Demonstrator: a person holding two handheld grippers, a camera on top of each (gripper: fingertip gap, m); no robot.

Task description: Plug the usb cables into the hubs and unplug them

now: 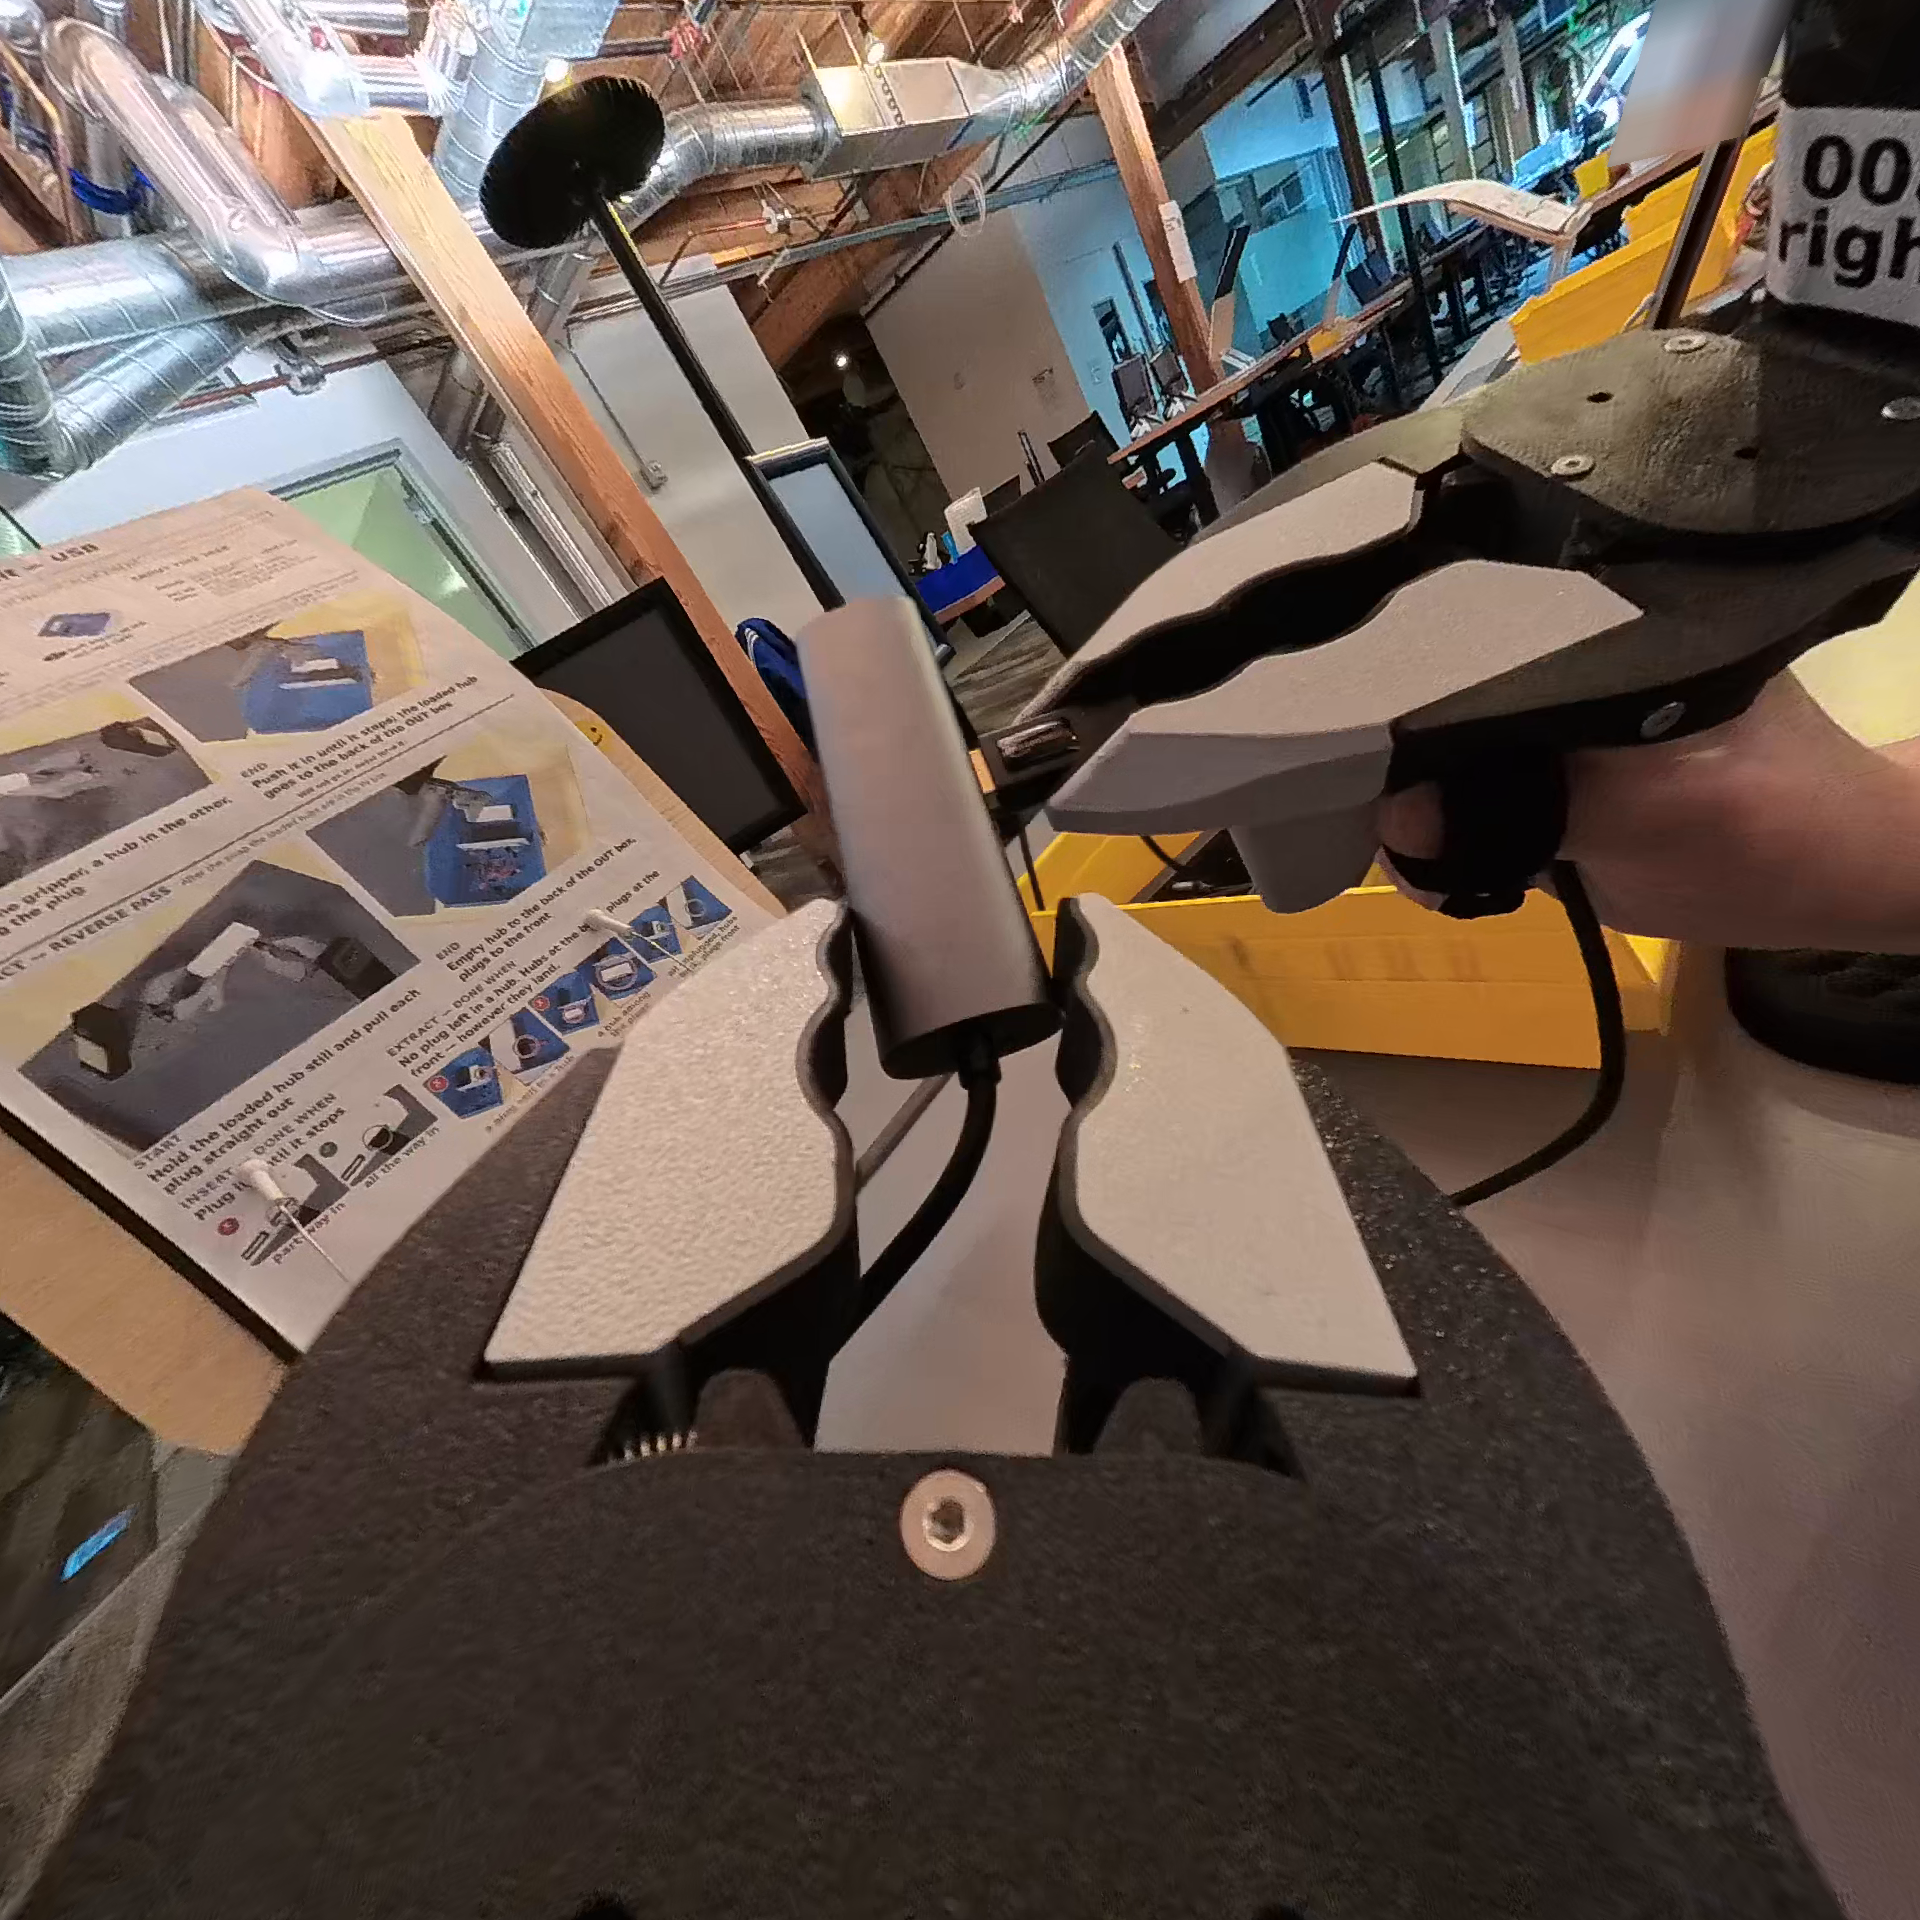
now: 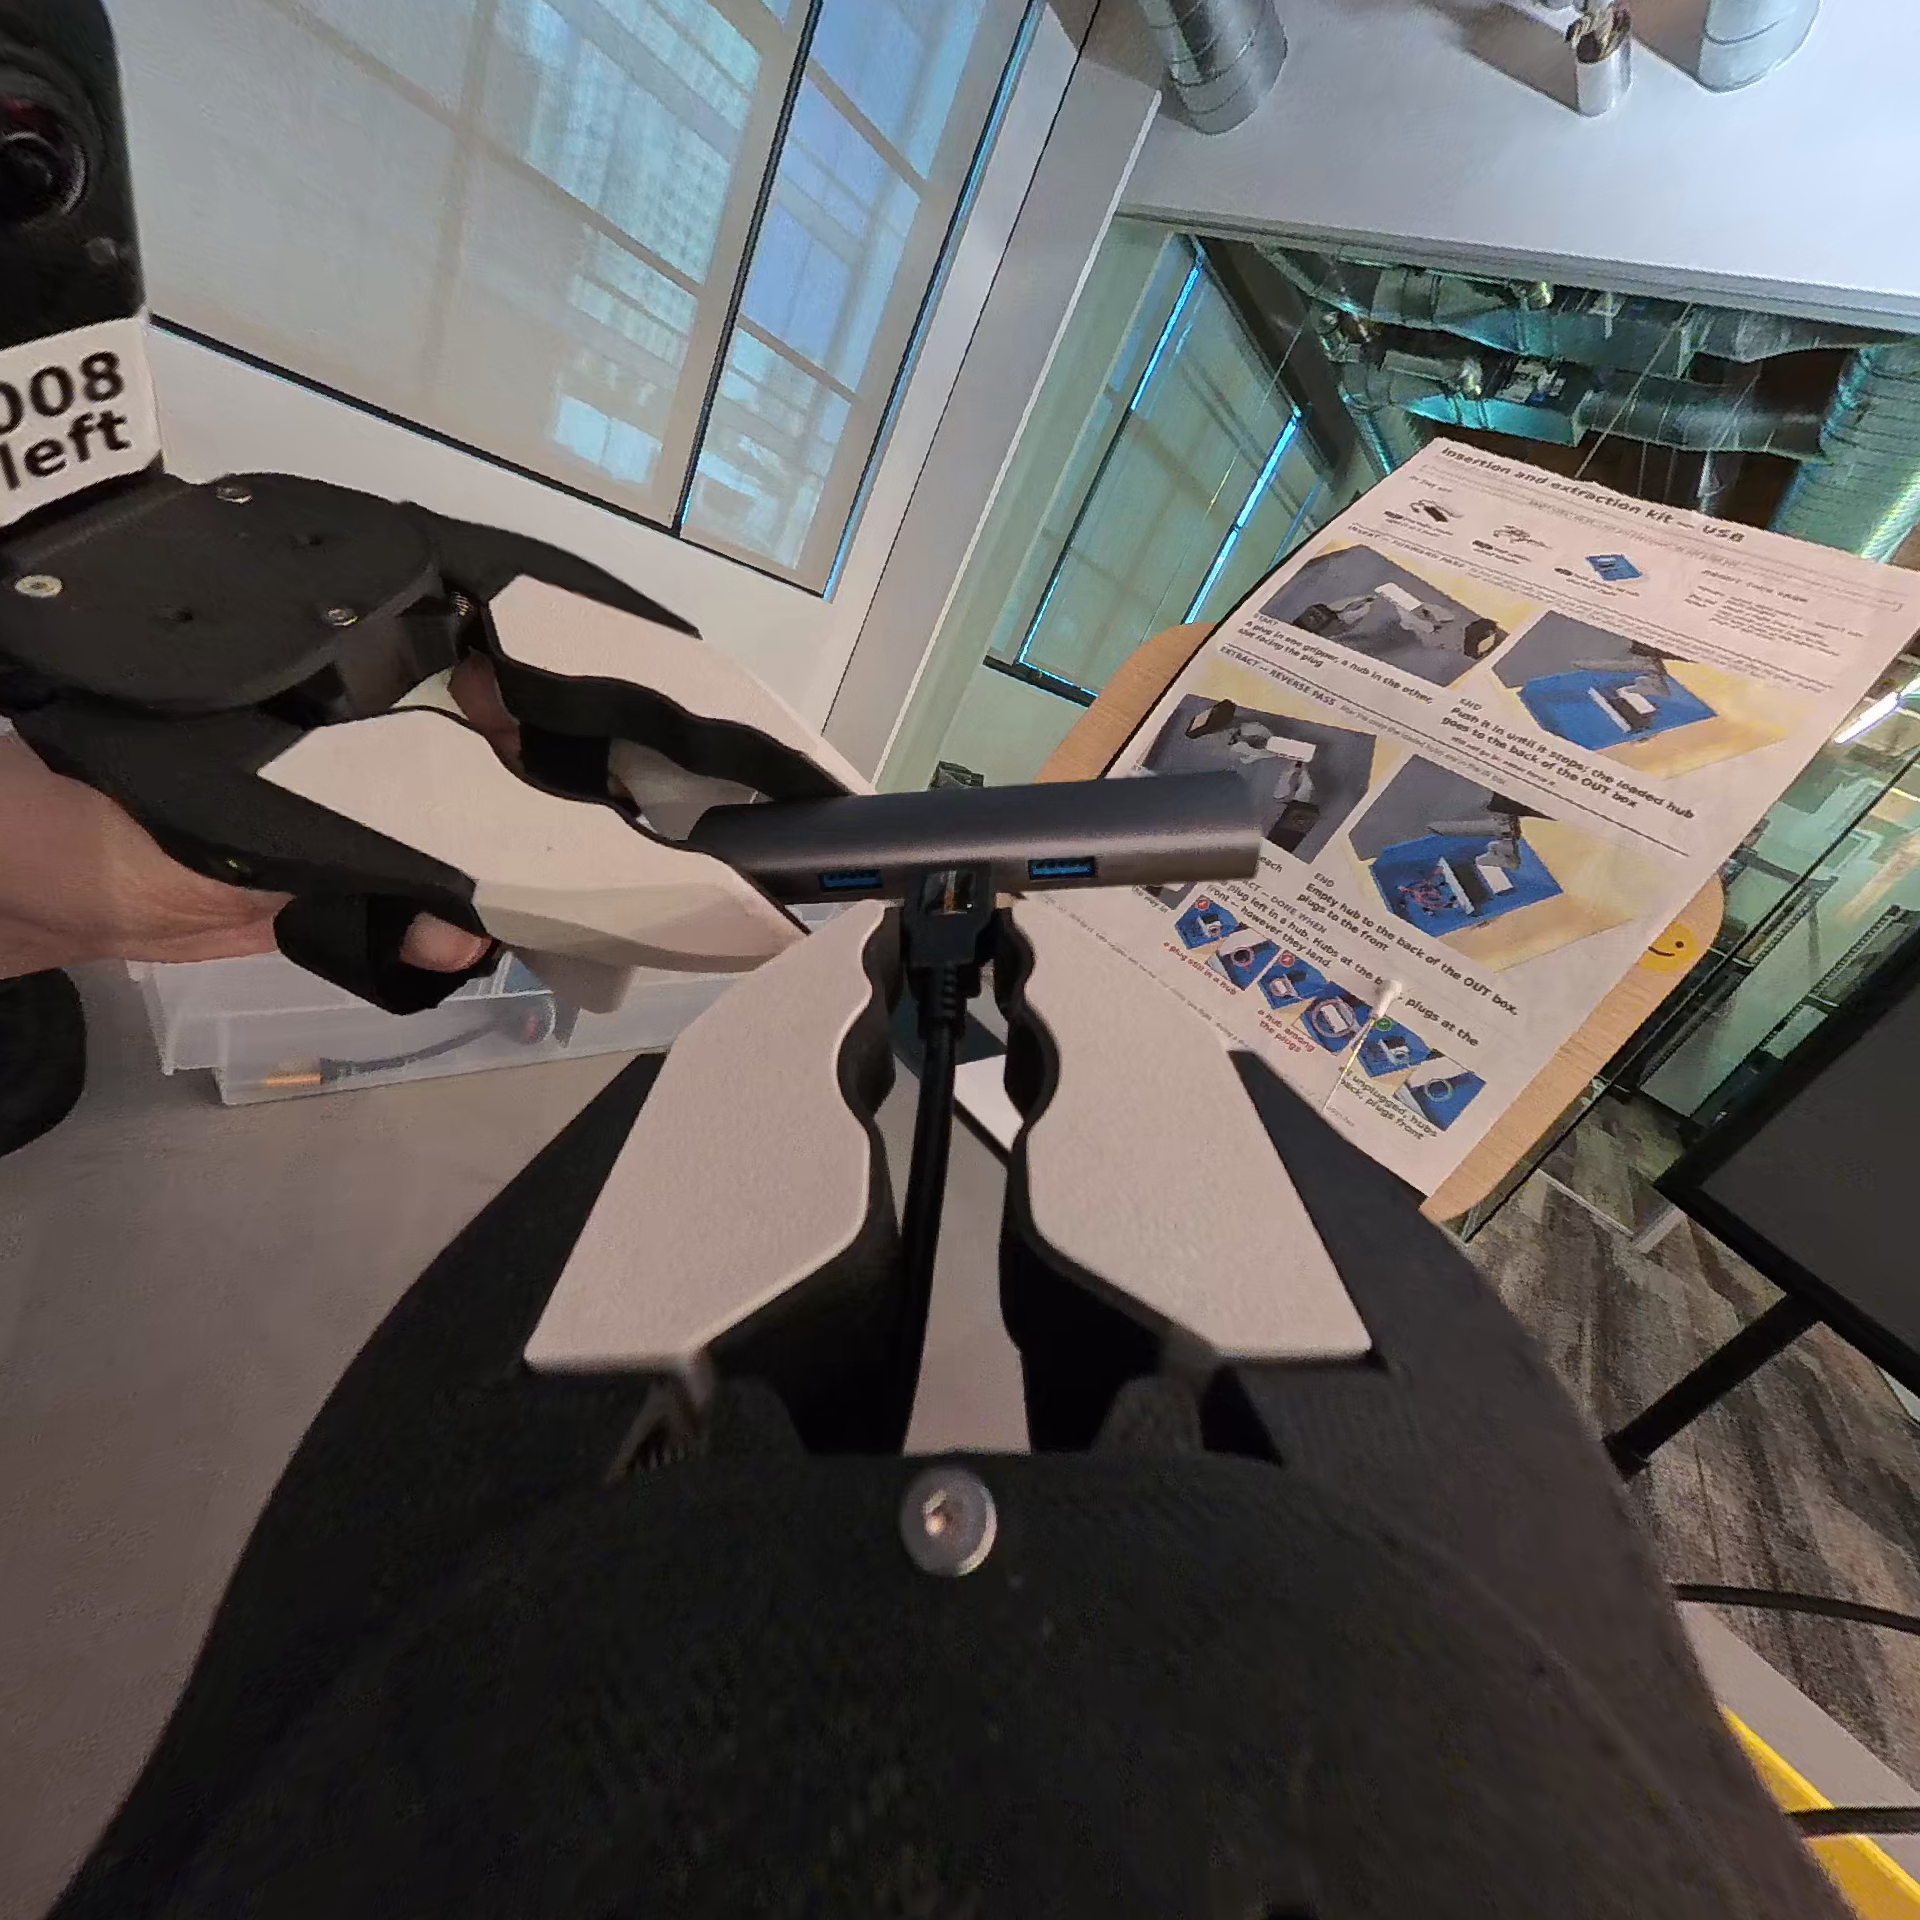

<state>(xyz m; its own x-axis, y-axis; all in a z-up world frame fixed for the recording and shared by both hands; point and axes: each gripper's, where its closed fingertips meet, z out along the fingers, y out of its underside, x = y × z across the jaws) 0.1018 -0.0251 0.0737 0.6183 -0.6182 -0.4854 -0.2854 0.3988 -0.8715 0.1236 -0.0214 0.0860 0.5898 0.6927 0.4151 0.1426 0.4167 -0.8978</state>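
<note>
We note the hub (image 2: 977, 826): a smooth dark-grey metal bar with rounded edges and blue ports. The left tool (image 1: 951, 971) is clamped on its near end, holding it above the table (image 2: 260, 1247). The right tool (image 2: 945, 925), with grainy grey scalloped fingers, is pinched on the black USB plug (image 2: 948, 904) at the hub's middle port.

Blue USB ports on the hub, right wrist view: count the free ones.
2. One blue port sits left of the plug held by the right gripper; the other sits right of it. The left gripper covers the hub end, so more may be hidden.
</note>
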